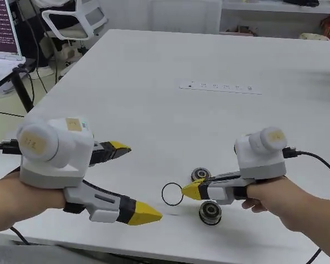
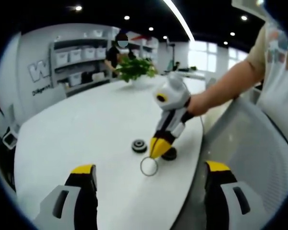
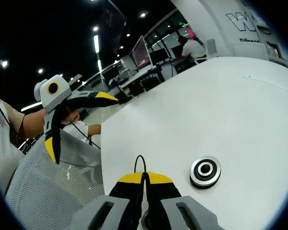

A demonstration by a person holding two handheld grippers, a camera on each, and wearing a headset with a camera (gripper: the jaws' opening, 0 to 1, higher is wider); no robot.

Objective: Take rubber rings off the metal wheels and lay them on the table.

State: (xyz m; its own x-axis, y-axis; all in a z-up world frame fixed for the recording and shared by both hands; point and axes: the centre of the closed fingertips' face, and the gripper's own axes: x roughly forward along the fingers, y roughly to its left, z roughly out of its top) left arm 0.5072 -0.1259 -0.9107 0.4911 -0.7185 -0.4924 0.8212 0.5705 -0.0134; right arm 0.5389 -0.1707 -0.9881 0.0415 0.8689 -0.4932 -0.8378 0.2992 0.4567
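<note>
My right gripper (image 1: 186, 191) is shut on a thin black rubber ring (image 1: 172, 194), which hangs from its yellow tips low over the white table (image 1: 154, 99). In the right gripper view the ring (image 3: 139, 164) sticks up from the closed tips of the right gripper (image 3: 144, 176). Two metal wheels lie close by, one behind the tips (image 1: 201, 175) and one in front (image 1: 210, 212). The left gripper (image 1: 133, 179) is open and holds nothing, to the left of the ring. Seen from the left gripper (image 2: 151, 170), the ring (image 2: 149, 166) lies straight ahead.
A white power strip (image 1: 220, 86) lies farther back on the table. An office chair (image 1: 71, 22) and a screen (image 1: 0, 27) stand off the table's left side. The near table edge runs just below both grippers. A potted plant (image 2: 134, 69) stands at the far end.
</note>
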